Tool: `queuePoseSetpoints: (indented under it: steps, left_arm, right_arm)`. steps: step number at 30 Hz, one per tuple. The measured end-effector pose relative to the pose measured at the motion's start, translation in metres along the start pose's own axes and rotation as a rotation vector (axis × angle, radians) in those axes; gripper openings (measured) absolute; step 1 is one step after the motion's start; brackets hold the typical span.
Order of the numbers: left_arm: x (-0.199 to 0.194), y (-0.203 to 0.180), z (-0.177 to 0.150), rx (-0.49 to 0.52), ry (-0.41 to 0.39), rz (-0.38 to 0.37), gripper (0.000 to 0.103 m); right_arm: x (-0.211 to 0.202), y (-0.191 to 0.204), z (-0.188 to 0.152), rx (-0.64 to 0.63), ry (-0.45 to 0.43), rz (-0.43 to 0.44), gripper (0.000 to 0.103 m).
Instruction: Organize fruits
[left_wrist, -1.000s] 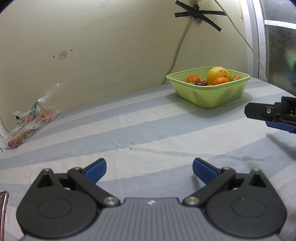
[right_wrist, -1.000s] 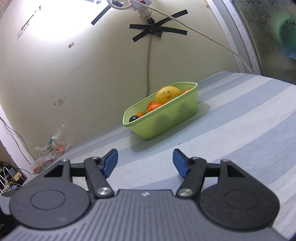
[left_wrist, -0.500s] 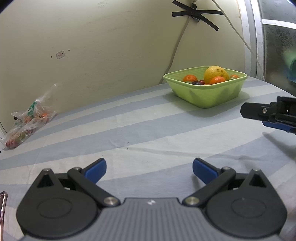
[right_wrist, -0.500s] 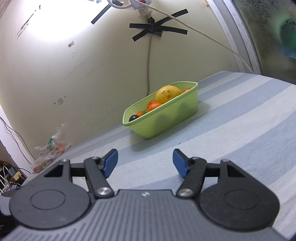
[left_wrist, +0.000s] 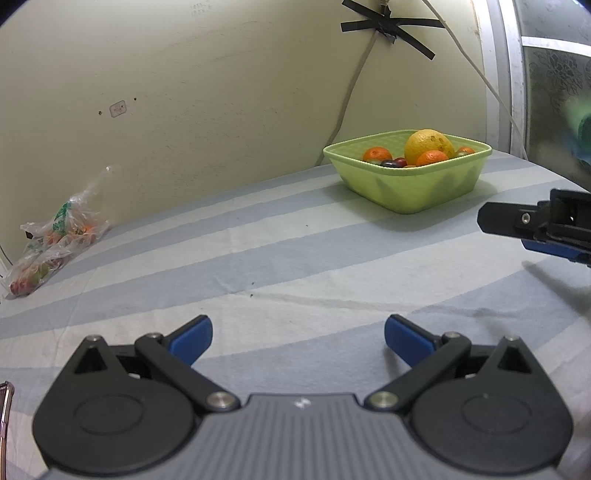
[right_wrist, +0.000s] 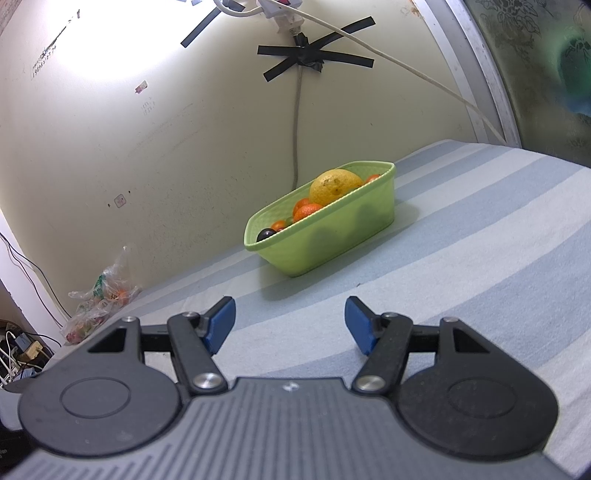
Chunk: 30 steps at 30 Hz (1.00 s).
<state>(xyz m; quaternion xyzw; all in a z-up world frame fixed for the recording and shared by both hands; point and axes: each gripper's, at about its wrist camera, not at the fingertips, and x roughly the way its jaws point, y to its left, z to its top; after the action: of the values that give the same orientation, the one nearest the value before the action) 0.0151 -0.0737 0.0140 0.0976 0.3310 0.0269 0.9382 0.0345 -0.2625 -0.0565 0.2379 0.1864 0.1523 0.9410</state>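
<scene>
A light green basket (left_wrist: 413, 192) stands at the far side of the striped cloth, near the wall. It holds a large yellow citrus fruit (left_wrist: 428, 146), small oranges (left_wrist: 376, 153) and a dark plum (left_wrist: 391, 163). It also shows in the right wrist view (right_wrist: 332, 240), with the yellow fruit (right_wrist: 334, 184) on top. A clear plastic bag of fruit (left_wrist: 55, 240) lies far left by the wall. My left gripper (left_wrist: 297, 338) is open and empty over the cloth. My right gripper (right_wrist: 290, 325) is open and empty, well short of the basket.
The striped blue and white cloth (left_wrist: 258, 266) covers the whole surface. The right gripper's finger (left_wrist: 517, 221) reaches in at the right edge of the left wrist view. A cable taped with black tape (right_wrist: 306, 59) runs down the wall behind the basket. A window frame stands at the right.
The left wrist view has shifted slightly: the basket sits a little lower and further left than a second ago. The right gripper has not moved. Both stay open.
</scene>
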Motion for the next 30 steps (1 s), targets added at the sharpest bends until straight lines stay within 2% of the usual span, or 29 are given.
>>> queuePoseSetpoints:
  steps: [30]
  left_arm:
    - [-0.0023, -0.0016, 0.001, -0.028, 0.041, -0.084, 0.103]
  right_arm:
    - [-0.0005, -0.0001, 0.0, 0.0, 0.0, 0.0, 0.068]
